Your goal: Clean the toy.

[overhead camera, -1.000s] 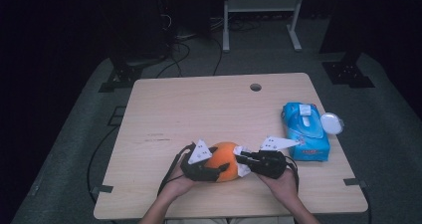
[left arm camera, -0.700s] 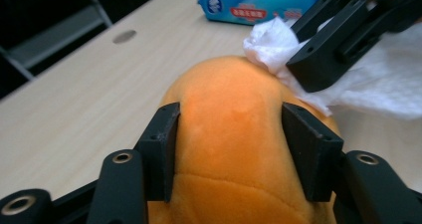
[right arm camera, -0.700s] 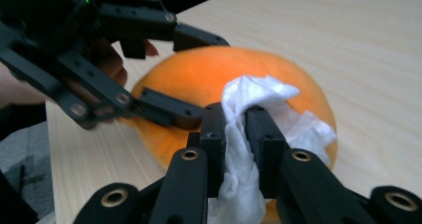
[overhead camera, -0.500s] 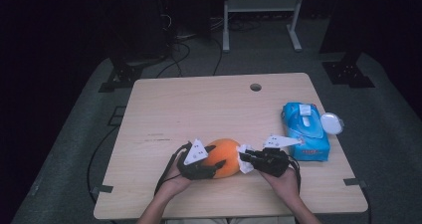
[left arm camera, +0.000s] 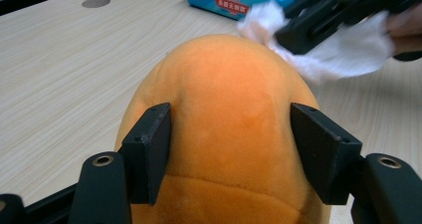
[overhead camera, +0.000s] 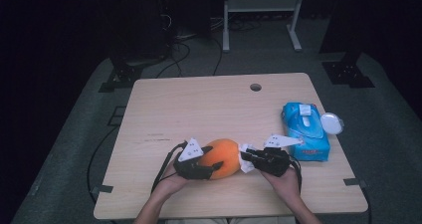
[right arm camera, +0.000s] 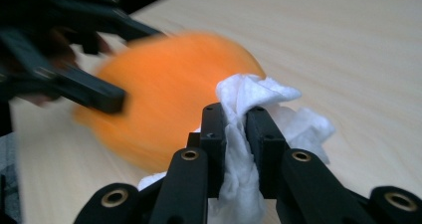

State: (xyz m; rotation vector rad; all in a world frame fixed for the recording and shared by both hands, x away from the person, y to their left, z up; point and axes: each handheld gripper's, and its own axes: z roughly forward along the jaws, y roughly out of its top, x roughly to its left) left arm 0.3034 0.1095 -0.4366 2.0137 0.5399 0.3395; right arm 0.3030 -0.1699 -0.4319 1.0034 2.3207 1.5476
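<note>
A wiping step is judged to be in hand: a rounded orange plush toy [overhead camera: 222,158] is steadied near the front edge of the pale wooden table [overhead camera: 209,109] while a crumpled white wet wipe [right arm camera: 249,129] is pressed against its right end. The wipe is pinched tight between the closed jaws of the right gripper [overhead camera: 249,160]. The toy is straddled by the left gripper [left arm camera: 231,149], whose jaws have just been opening; one pad is seen against the plush and the other just off it, so the hold looks loosened, not firm. The toy's long axis is laid across the table, left to right, its narrower end pointed toward the wipe. Next, a firmer left-hand hold and a rubbing stroke along the plush are probably called for. A blue wet-wipe pack [overhead camera: 304,129] is seen just right of the right gripper.
</note>
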